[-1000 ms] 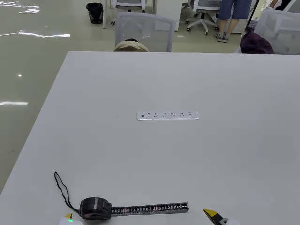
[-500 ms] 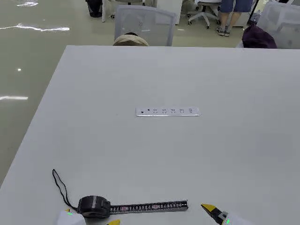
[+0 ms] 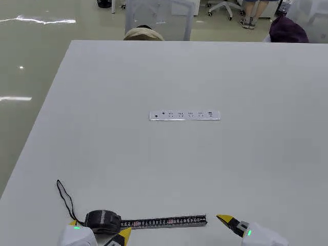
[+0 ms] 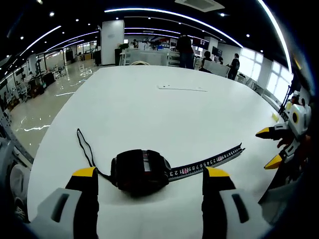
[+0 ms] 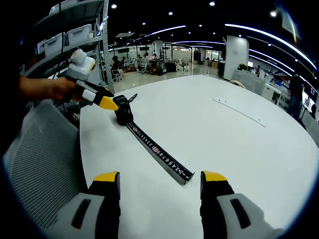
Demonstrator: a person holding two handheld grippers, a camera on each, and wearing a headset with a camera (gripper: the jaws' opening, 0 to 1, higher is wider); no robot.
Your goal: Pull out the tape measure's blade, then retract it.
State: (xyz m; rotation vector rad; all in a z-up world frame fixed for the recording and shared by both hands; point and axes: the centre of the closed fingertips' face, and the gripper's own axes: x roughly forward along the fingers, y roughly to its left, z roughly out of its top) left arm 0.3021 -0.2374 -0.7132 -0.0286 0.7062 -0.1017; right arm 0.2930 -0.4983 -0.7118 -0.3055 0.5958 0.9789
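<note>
The black tape measure (image 3: 103,221) lies by the counter's (image 3: 169,72) near edge, toward its near left corner, with its blade (image 3: 164,222) drawn out flat along that edge and its wrist cord (image 3: 64,197) trailing toward the left edge. The left gripper (image 4: 151,173) has its fingers (image 4: 85,173) spread either side of the tape measure, not touching it. The right gripper (image 5: 160,176) is likewise open and empty, the blade's tip lying just ahead between its fingers; a white power strip (image 3: 184,115) lies mid-counter.

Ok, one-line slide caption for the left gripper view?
Open left claw brackets the black rounded tape measure case, its numbered blade drawn out across the white table toward the open right claw.
</note>
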